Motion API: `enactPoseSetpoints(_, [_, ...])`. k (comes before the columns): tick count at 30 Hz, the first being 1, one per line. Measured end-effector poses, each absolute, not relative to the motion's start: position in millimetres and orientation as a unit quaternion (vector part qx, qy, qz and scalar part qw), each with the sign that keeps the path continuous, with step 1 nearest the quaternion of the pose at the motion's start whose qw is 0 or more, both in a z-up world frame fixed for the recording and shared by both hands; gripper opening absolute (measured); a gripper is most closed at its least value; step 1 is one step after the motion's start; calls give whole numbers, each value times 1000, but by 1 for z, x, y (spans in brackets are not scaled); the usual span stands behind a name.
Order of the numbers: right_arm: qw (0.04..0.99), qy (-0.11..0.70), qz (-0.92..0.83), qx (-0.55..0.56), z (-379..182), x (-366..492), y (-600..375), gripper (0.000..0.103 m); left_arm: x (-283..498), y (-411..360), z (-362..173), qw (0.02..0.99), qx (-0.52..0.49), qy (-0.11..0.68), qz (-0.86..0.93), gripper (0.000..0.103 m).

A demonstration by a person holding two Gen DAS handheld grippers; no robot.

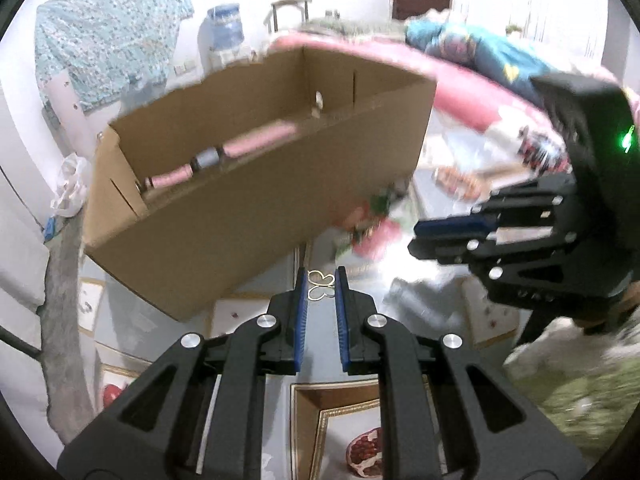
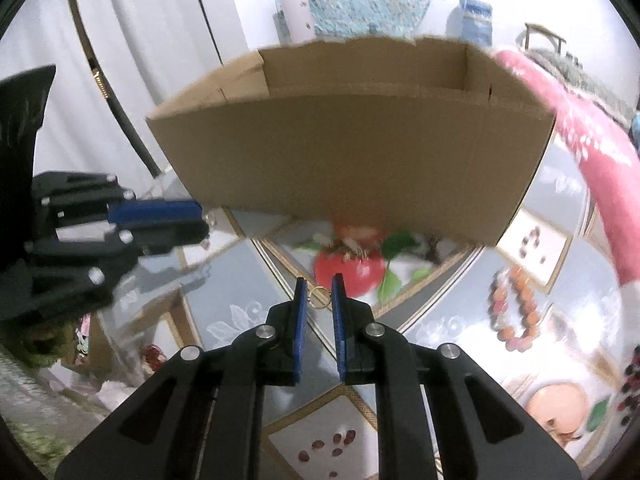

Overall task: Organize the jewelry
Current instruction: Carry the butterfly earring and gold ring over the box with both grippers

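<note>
Much of both views is smeared with blur; the box (image 1: 256, 160) has soft edges, and its floor is hidden in the right wrist view, where only the outer wall and a strip of inner wall show; in the left wrist view a pink roll (image 1: 256, 140) with a grey band lies inside along the near wall, its ends hard to make out.

The left gripper (image 1: 321, 286) has its fingers (image 1: 302, 292) narrowly apart, pinched on a thin gold wire earring (image 1: 320, 284) of looped, butterfly-like outline; how firmly it is gripped is hard to tell, as the wire is fine. The right gripper (image 2: 320, 290) likewise stands nearly closed, on a small gold ring piece (image 2: 319, 294) held between its blue ribbed pads; the rest of it is too small to read.

The box is plain brown corrugated card, open-topped, with slotted corners; it sits at 12 o'clock of each gripper. The bench (image 2: 452, 320) is glossy, printed with fruit and gilt frames. A bead bracelet (image 2: 514, 312), orange and pink, lies at 3 o'clock in the right view, well apart from the fingers; a pink cloth (image 2: 592, 160) curves down at 2 o'clock beside the box.

Bare bench lies between each gripper and the box wall; the other gripper crowds the side at 9 o'clock in the right view.
</note>
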State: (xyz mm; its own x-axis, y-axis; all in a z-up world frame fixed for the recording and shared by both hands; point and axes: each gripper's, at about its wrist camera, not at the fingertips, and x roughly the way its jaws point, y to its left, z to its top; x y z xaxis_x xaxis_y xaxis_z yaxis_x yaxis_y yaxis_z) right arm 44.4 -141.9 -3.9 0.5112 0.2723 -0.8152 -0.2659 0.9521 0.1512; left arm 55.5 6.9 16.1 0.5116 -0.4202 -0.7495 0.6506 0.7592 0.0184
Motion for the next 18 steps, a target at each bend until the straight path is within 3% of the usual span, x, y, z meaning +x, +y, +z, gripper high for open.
enactPoseSetpoints(6, [896, 405, 181, -3, 56, 57, -141, 12, 65, 22, 82, 882, 116, 316, -331, 12])
enactPoseSetpoints(10, [906, 371, 203, 0, 84, 87, -148, 12, 97, 14, 97, 888, 127, 300, -324, 12])
enactPoseSetpoints(18, [867, 463, 184, -23, 64, 199, -147, 12, 215, 5, 53, 846, 144, 442, -260, 12])
